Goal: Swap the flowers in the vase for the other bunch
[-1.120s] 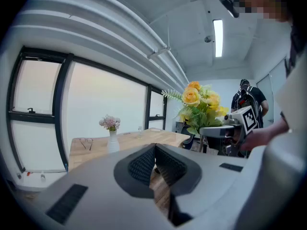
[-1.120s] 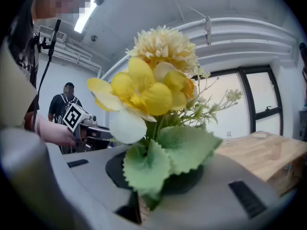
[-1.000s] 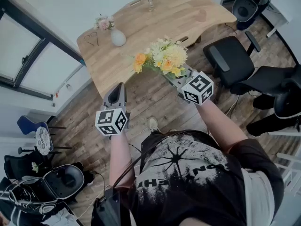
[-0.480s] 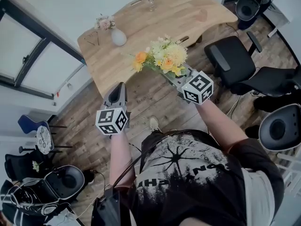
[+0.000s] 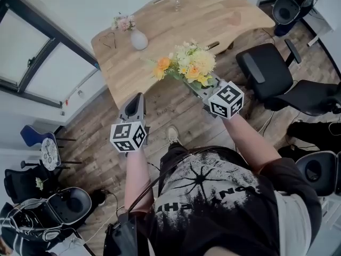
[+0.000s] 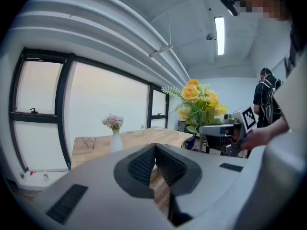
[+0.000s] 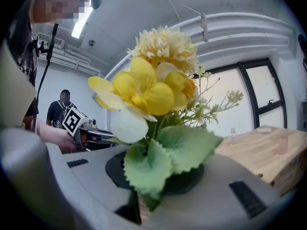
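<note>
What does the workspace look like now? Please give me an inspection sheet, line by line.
Surface: wooden table, near the window.
Job's things: white vase holding pink flowers on the table; yellow bunch held off the table.
Clutter: glasses, small bottle on the table.
Grippers: left gripper shut, empty; right gripper shut on the yellow bunch.
Cables: thin dark cable beside the person's shirt.
Surroundings: black office chair, wood floor.
</note>
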